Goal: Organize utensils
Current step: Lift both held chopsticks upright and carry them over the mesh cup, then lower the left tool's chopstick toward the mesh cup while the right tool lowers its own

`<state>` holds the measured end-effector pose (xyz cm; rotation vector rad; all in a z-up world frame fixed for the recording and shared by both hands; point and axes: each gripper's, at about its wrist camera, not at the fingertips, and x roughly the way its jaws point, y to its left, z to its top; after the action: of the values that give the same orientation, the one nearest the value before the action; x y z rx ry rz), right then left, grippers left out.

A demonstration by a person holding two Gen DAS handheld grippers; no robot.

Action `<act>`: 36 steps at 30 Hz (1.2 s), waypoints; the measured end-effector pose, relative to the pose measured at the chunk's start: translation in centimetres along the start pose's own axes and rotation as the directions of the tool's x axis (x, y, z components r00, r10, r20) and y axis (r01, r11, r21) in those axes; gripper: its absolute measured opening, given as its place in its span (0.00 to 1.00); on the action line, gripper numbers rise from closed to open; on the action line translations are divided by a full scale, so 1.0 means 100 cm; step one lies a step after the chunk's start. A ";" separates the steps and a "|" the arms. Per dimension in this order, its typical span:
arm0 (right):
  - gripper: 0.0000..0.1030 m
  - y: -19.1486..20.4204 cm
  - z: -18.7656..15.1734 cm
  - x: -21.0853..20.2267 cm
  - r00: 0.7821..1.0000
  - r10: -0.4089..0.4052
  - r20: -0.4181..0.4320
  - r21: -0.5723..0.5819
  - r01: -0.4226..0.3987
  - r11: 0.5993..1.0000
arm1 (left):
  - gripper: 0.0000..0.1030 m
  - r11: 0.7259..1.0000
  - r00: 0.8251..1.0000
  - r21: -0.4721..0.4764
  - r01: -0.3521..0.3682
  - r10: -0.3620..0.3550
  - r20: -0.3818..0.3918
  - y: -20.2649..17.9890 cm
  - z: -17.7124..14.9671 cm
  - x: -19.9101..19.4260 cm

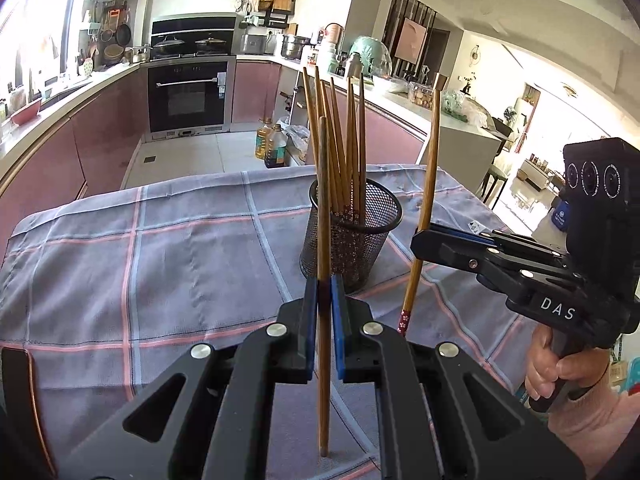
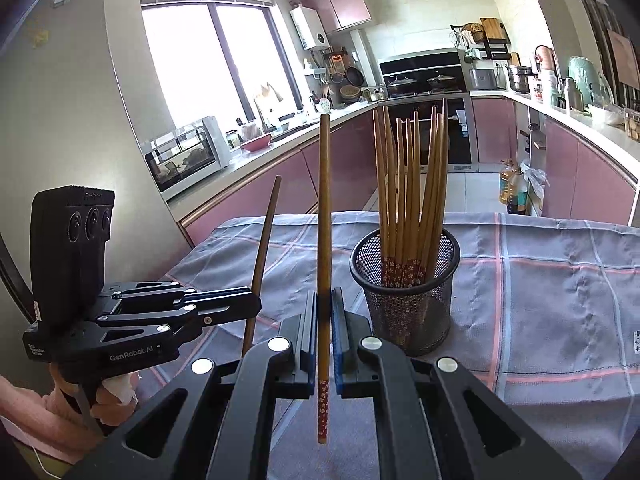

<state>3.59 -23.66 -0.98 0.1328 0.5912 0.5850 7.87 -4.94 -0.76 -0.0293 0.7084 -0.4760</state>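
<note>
Holding one chopstick (image 1: 323, 280) in left gripper (image 1: 324, 312), another chopstick (image 2: 324, 280) in right gripper (image 2: 324, 328), both pinched; mesh holder (image 2: 404, 280) nearly full, these two left.

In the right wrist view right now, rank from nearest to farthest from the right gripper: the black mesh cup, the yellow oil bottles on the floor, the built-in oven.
1. Black mesh cup, just right of the right gripper, on the checked cloth.
2. Yellow oil bottles, on the floor beyond the table, right.
3. Built-in oven, against the far wall.

Black grippers (image 1: 324, 312), blue-padded fingers (image 2: 339, 320), silver screws, white "DAS" lettering, pink sleeve (image 1: 592, 420).
</note>
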 end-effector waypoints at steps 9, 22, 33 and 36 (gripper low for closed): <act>0.06 0.000 0.005 -0.004 1.000 -0.001 0.016 -0.007 0.001 1.000 | 0.07 1.000 1.000 0.010 0.008 -0.008 0.022 -0.002 0.007 -0.005; 0.05 -0.001 0.014 -0.010 0.999 -0.018 0.043 -0.023 0.019 1.000 | 0.07 1.000 0.999 0.017 0.015 -0.016 0.047 -0.006 0.015 -0.010; 0.05 -0.003 0.020 -0.011 0.998 -0.025 0.060 -0.030 0.027 0.999 | 0.07 0.999 0.997 0.008 0.041 -0.041 0.063 -0.006 0.024 -0.012; 0.05 -0.003 0.022 -0.011 0.998 -0.026 0.062 -0.029 0.027 0.999 | 0.07 0.999 0.997 0.012 0.041 -0.042 0.067 -0.007 0.027 -0.012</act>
<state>4.21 -24.45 1.26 0.1139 0.5235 0.5620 8.46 -5.37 2.16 -0.0502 0.6408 -0.5162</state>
